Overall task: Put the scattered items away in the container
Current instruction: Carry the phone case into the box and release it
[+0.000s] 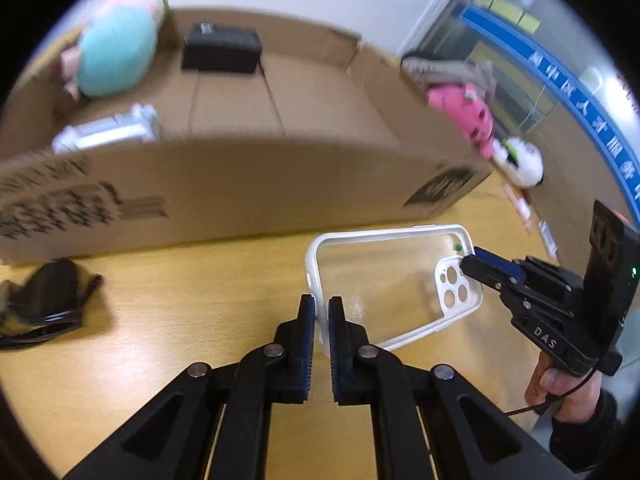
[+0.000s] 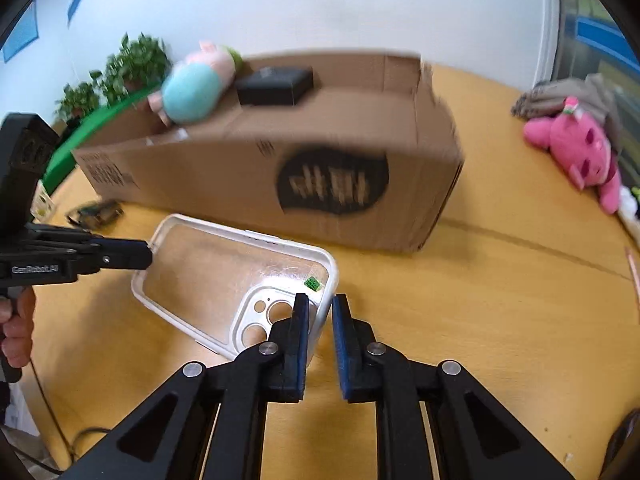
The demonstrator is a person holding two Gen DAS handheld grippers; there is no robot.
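Observation:
A clear phone case with a white rim [image 1: 384,280] is held just above the wooden table [image 1: 180,300], in front of an open cardboard box [image 1: 248,184]. My left gripper [image 1: 322,312] is shut on the case's rim at one end. My right gripper [image 2: 320,312] is shut on the rim at the camera-cutout end; it also shows in the left wrist view [image 1: 470,262]. The case [image 2: 224,276] and the box [image 2: 320,184] also show in the right wrist view, with my left gripper [image 2: 146,258] on the case's far corner.
Inside the box are a teal and pink plush [image 1: 116,48], a black box [image 1: 222,50] and a white object [image 1: 108,132]. Black sunglasses [image 1: 48,300] lie on the table at left. A pink plush [image 2: 576,148], a grey cloth [image 2: 560,92] and a white plush [image 1: 520,160] lie right of the box.

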